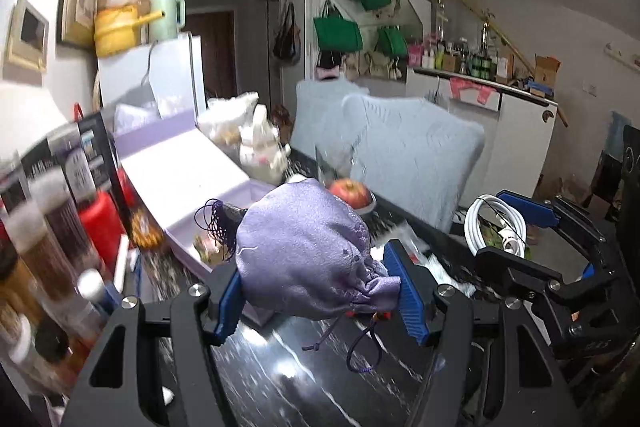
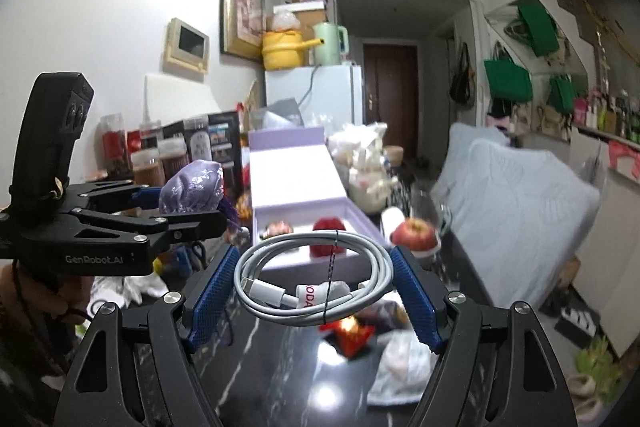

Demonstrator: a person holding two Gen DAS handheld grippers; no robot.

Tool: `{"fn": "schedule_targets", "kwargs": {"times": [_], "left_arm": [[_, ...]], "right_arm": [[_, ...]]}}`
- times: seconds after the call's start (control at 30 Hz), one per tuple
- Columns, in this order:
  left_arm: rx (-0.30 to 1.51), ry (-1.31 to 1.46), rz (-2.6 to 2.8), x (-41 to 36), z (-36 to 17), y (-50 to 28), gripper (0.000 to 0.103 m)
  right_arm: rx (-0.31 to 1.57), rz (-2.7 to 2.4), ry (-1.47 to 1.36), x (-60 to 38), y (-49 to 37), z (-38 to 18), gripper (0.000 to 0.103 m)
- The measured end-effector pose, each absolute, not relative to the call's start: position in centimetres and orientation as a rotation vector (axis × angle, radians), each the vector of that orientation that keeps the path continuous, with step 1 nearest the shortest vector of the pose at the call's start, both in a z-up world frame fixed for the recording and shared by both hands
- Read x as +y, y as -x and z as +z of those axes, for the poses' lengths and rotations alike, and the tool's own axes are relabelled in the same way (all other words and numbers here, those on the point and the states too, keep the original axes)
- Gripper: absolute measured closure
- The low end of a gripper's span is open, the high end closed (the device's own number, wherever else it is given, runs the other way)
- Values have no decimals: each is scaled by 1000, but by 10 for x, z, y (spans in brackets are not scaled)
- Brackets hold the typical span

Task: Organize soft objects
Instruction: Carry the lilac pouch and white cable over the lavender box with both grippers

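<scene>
A purple satin drawstring pouch [image 1: 304, 251] hangs above the dark marble table [image 1: 288, 379], squeezed between the blue pads of my left gripper [image 1: 320, 291]; its cords dangle below. The same pouch [image 2: 192, 189] shows at the left of the right wrist view. My right gripper [image 2: 314, 291] is shut on a coiled white cable [image 2: 316, 275] bound with a thin black tie, also held above the table. That cable [image 1: 496, 227] appears in the left wrist view at the right. An open lilac box [image 2: 296, 187] lies behind both, with small items inside.
A red apple [image 2: 414, 235] sits in a small bowl by the box. Jars and a black carton [image 2: 208, 143] line the left wall. Pale blue cushioned chairs [image 1: 416, 159] stand at the far side. Wrappers and a plastic bag [image 2: 404, 363] lie on the table.
</scene>
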State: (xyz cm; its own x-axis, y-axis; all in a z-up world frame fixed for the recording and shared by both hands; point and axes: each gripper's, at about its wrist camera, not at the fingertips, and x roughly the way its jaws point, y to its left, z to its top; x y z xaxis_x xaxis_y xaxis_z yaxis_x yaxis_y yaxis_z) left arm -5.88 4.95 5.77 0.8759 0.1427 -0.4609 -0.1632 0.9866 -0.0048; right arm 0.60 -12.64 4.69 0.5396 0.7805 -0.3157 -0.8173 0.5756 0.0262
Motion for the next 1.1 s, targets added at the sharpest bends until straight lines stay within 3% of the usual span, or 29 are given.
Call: {"fn": "schedule_targets", "kwargs": {"times": [0.53,1.1], "left_arm": [[369,-50,205,92,114,7,39],[430,-92,299,160,131,-81,39]], "right_arm": [[175,995,174,-64,-59,107,25],[175,1017,237,24,-147,127,25]]}}
